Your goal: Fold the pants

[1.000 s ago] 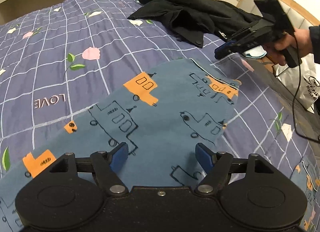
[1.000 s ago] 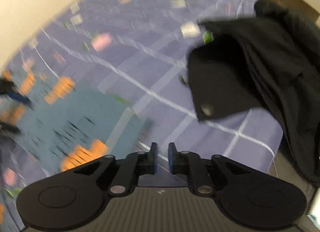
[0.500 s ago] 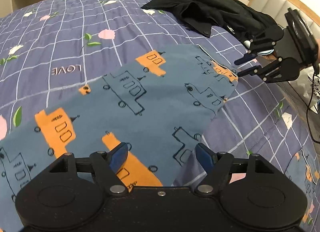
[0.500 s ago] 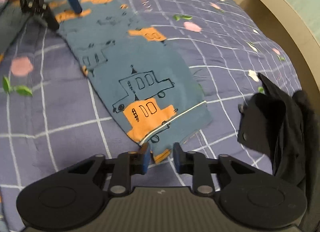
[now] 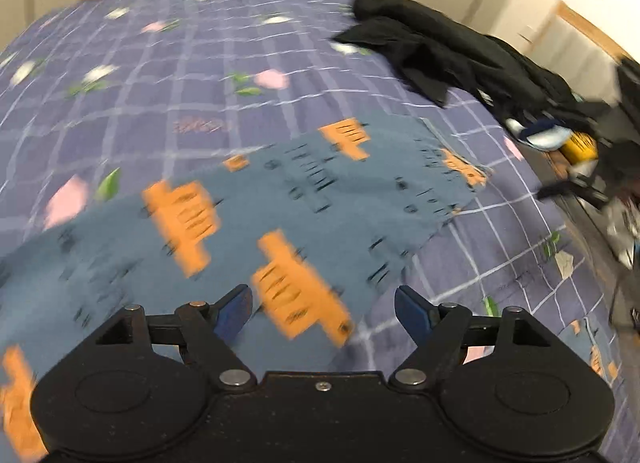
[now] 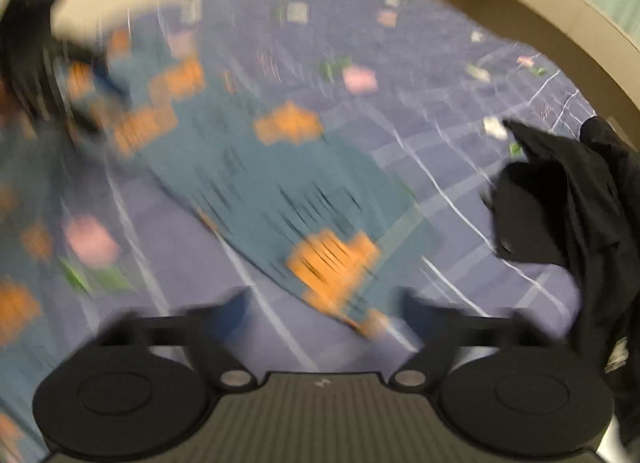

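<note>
Blue pants [image 5: 280,199] spread flat on the bed [image 5: 168,75], stretching from 12 to 9 o'clock ahead of the left gripper [image 5: 323,309]. Fingers spread wide and empty on both left and right gripper [image 6: 324,303]. Black jacket [image 6: 568,199] at 3 o'clock in the blurred right view.

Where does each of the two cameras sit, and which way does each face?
Left wrist: sits behind the left gripper, facing across the blue printed pants on the checked bedspread toward a black garment; only its open blue-padded fingers show.
Right wrist: sits behind the right gripper, blurred and open, looking along the pants from their end.
Shared: pants, bedspread, black garment.
</note>
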The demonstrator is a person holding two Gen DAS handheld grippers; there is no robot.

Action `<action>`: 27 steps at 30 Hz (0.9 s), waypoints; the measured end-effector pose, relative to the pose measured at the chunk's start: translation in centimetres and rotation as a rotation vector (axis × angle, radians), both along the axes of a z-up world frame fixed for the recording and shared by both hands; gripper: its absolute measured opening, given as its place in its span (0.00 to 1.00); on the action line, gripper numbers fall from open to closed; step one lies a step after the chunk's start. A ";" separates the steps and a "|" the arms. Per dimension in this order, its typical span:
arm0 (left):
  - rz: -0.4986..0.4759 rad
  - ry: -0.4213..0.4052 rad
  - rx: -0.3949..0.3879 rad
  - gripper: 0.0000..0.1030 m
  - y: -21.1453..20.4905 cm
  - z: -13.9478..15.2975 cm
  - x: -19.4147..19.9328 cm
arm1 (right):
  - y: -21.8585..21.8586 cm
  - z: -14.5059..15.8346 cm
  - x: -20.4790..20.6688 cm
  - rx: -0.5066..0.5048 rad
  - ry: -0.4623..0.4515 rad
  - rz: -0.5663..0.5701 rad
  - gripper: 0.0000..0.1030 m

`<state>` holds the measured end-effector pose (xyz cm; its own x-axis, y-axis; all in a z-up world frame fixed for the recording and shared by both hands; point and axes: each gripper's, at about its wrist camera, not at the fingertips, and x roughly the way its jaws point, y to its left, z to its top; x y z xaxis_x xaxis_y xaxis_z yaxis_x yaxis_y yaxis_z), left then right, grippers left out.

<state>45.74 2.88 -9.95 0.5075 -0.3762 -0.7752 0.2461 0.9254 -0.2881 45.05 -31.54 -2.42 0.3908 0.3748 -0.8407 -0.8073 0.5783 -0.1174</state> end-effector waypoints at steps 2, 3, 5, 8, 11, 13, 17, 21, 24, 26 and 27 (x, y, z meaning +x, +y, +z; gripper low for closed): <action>0.056 0.022 -0.008 0.78 1.5 0.7 -1.7 | 1.5 1.3 -2.2 0.094 0.056 -0.019 0.94; 0.083 0.029 -0.011 0.78 2.4 1.1 -2.6 | 2.6 1.6 -3.0 0.124 0.086 -0.037 0.94; 0.134 0.035 -0.016 0.82 4.0 2.4 -4.7 | 4.7 2.3 -5.4 0.205 0.139 -0.078 0.95; 0.195 0.026 -0.012 0.90 6.2 5.0 -7.2 | 8.1 3.6 -8.3 0.265 0.171 -0.176 0.97; 0.206 0.019 -0.023 0.90 8.1 8.4 -9.2 | 11.2 6.3 -10.7 0.316 0.199 -0.283 1.00; 0.196 0.007 -0.013 0.90 9.3 10.8 -10.3 | 12.8 8.7 -12.1 0.335 0.203 -0.342 1.00; 0.196 -0.008 0.052 0.92 10.8 14.6 -12.2 | 15.5 13.7 -14.0 0.328 0.166 -0.399 1.00; 0.271 -0.002 0.028 0.94 12.2 18.0 -14.1 | 17.5 18.6 -16.2 0.310 0.043 -0.341 1.00; 0.306 -0.038 0.072 0.95 12.3 19.5 -15.2 | 17.7 20.7 -16.9 0.330 0.040 -0.250 1.00; 0.315 -0.052 0.116 0.95 12.4 19.9 -15.4 | 17.7 21.4 -16.9 0.324 0.045 -0.164 1.00; 0.322 -0.063 0.130 0.94 12.7 19.9 -15.4 | 17.6 21.6 -16.7 0.309 0.042 -0.120 1.00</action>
<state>30.35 15.54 9.98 0.6321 -0.0893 -0.7698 -0.0504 0.9865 -0.1558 28.38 -13.93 19.14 0.4153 0.5679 -0.7107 -0.7317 0.6728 0.1100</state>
